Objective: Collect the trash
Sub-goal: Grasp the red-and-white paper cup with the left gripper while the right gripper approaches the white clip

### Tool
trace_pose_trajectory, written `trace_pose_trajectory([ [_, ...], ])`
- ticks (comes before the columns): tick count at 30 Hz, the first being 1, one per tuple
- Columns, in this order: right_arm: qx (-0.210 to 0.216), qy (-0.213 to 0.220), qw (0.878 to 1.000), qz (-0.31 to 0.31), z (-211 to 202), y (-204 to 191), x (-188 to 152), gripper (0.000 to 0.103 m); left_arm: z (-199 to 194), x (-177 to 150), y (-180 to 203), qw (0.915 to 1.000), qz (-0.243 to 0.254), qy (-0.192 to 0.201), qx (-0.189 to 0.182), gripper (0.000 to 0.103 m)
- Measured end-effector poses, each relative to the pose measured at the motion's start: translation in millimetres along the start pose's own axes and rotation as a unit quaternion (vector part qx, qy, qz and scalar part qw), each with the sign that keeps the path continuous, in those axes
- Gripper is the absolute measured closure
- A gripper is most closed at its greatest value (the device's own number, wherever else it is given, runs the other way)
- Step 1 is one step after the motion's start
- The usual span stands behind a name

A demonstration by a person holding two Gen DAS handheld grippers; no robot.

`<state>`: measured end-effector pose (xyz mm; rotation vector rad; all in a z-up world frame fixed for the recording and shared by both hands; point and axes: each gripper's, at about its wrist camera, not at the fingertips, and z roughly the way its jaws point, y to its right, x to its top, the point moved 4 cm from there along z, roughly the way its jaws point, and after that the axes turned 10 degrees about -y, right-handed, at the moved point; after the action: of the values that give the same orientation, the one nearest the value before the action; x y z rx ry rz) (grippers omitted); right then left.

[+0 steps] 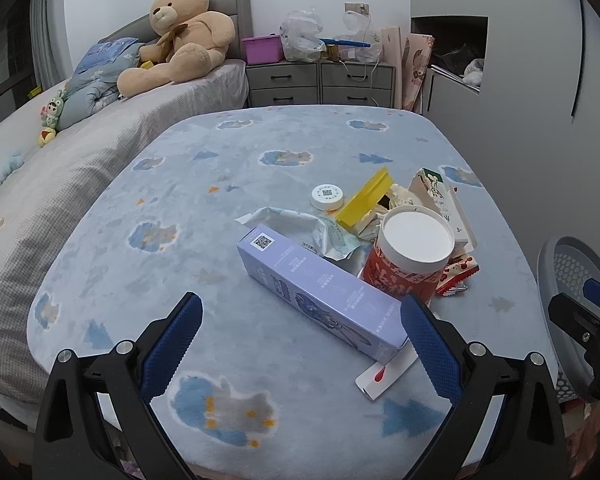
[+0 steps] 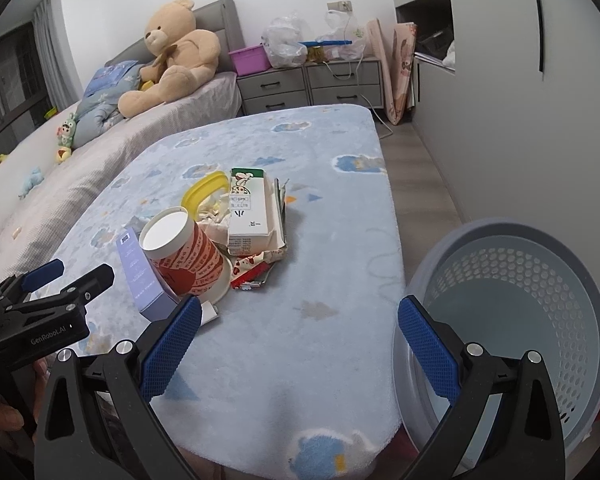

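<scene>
A pile of trash lies on the blue blanket-covered table [image 1: 260, 168]: a purple box [image 1: 320, 292], a red paper cup on its side [image 1: 408, 256], a yellow lid [image 1: 364, 198], a white round cap [image 1: 327, 197], a crumpled wrapper [image 1: 300, 228], a white-green carton [image 1: 440, 196] and a small white strip [image 1: 384, 376]. My left gripper [image 1: 304, 344] is open, just short of the purple box's near end. My right gripper [image 2: 300, 344] is open and empty over the table's right edge, beside the grey perforated bin [image 2: 520, 320]. The cup [image 2: 184, 252], purple box [image 2: 140, 276] and carton [image 2: 248, 212] show in the right view too.
A bed [image 1: 60, 168] with a big teddy bear [image 1: 180, 36] runs along the left. Grey drawers [image 1: 320, 80] with bags and a pink box stand at the back. The bin [image 1: 572, 280] stands on the floor right of the table, by a white wall [image 2: 520, 120].
</scene>
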<state>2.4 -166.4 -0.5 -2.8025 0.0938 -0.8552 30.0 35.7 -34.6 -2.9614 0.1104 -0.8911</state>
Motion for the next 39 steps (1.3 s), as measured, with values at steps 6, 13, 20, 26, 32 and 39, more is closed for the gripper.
trace_pose_trajectory([
  [6,-0.014,0.01,1.0,0.014,-8.6,10.5,-1.1,0.006,12.8,2.7,22.2,0.9995,0.023,-0.008,-0.022,0.008],
  [13,-0.01,0.023,0.999,0.039,-20.3,27.9,1.9,0.006,34.2,11.3,50.5,0.9983,0.04,-0.018,-0.039,0.008],
  [20,-0.005,0.023,0.998,0.05,-22.0,37.4,2.0,0.006,50.1,23.4,58.4,0.9985,0.023,-0.021,-0.045,0.008],
  [26,0.002,0.017,0.999,0.051,-19.3,37.8,2.4,0.006,56.5,31.7,68.6,0.9981,0.033,-0.015,-0.051,0.018],
  [32,0.001,0.012,0.999,0.048,-15.1,36.4,1.1,0.006,57.6,32.0,71.6,0.9968,0.041,-0.027,-0.064,0.044],
  [39,0.006,0.002,1.0,0.028,-5.2,28.0,-2.0,0.006,25.2,33.3,62.5,0.9959,0.042,0.008,-0.079,0.045],
])
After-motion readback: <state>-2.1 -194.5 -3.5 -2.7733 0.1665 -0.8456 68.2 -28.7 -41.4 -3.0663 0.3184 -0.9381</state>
